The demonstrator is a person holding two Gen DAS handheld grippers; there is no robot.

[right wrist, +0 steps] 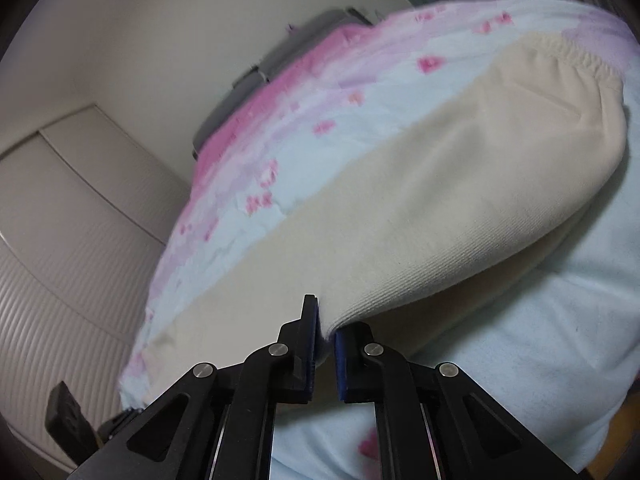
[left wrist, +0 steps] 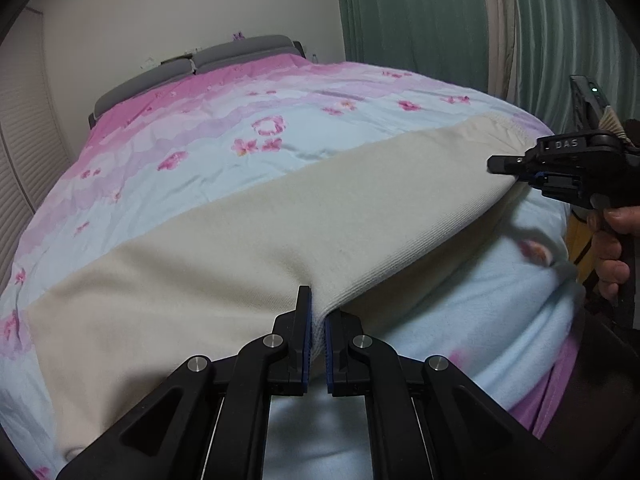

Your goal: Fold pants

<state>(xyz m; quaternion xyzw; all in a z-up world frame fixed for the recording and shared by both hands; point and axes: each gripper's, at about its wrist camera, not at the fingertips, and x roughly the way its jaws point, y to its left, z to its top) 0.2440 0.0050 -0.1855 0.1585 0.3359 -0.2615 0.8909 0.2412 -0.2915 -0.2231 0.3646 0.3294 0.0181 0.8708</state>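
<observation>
Gripping now: you have the cream pants (left wrist: 248,240) pinched along their near edge in both claws.
Left gripper (left wrist: 317,320): pressed together on a fold of the near edge, cloth bunched between the blue pads.
Right gripper (right wrist: 326,330): likewise clamped on the near edge, closer to the waistband; from the left wrist view you see it side-on (left wrist: 516,174), biting the hem, with your hand (left wrist: 612,248) on its handle.
Where the pants lie: stretched lengthwise across the floral bedspread (left wrist: 200,160), near edge raised slightly off it, far edge resting flat.
How they will handle: soft, light knit with a fine rib, so expect sag between your two grips and no stiffness to carry a crease. The cloth looks grippy rather than slick, so a thin pinch should hold.
Where to hold: stay on the edge itself, both layers together, or you may lift only the top layer.
Left view only: the headboard (left wrist: 224,56), green curtains (left wrist: 420,12), and the full spread between your two claws.
Right view only: the gathered elastic waistband (right wrist: 576,56) up close and the shadowed gap under the lifted edge; the left gripper is barely visible at the frame's lower left.
</observation>
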